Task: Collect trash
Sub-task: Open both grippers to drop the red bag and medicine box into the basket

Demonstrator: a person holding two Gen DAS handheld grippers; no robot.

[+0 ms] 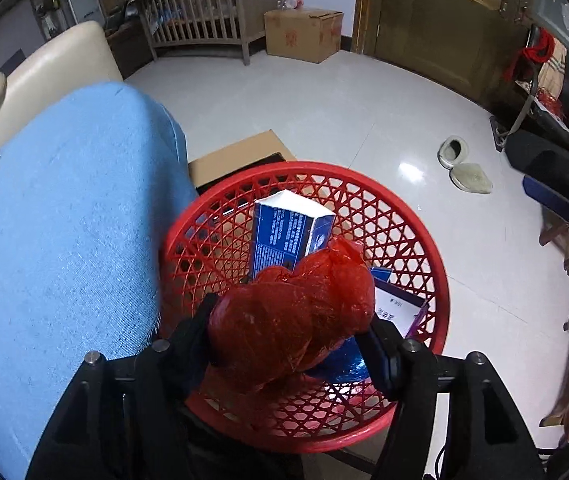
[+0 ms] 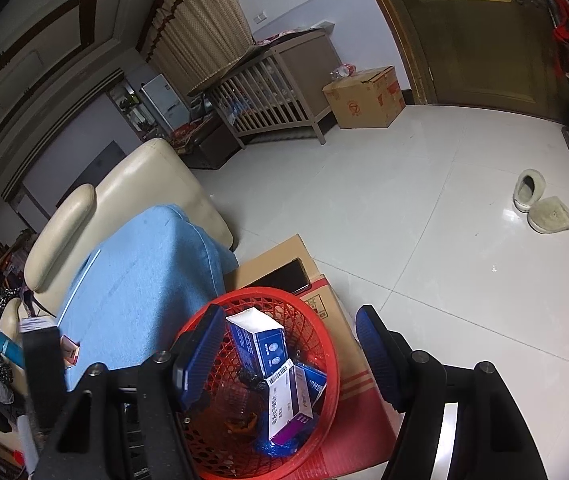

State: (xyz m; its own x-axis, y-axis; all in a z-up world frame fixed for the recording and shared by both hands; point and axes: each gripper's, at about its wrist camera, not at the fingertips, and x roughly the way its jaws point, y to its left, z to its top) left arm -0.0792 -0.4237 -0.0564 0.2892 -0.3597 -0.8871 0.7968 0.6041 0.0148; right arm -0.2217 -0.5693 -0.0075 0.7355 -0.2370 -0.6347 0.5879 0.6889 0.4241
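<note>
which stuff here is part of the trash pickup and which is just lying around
Part of the job:
red plastic bag between the left gripper fingers
red basket
blue-and-white boxes in it
right gripper, open, nothing in it

Just lying about:
slippers
cardboard box by the door
crib
blue cushion

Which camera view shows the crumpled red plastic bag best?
The left wrist view: the red plastic bag fills the middle, between the left gripper's jaws above the red basket. The right wrist view shows the basket but not the bag.
</note>
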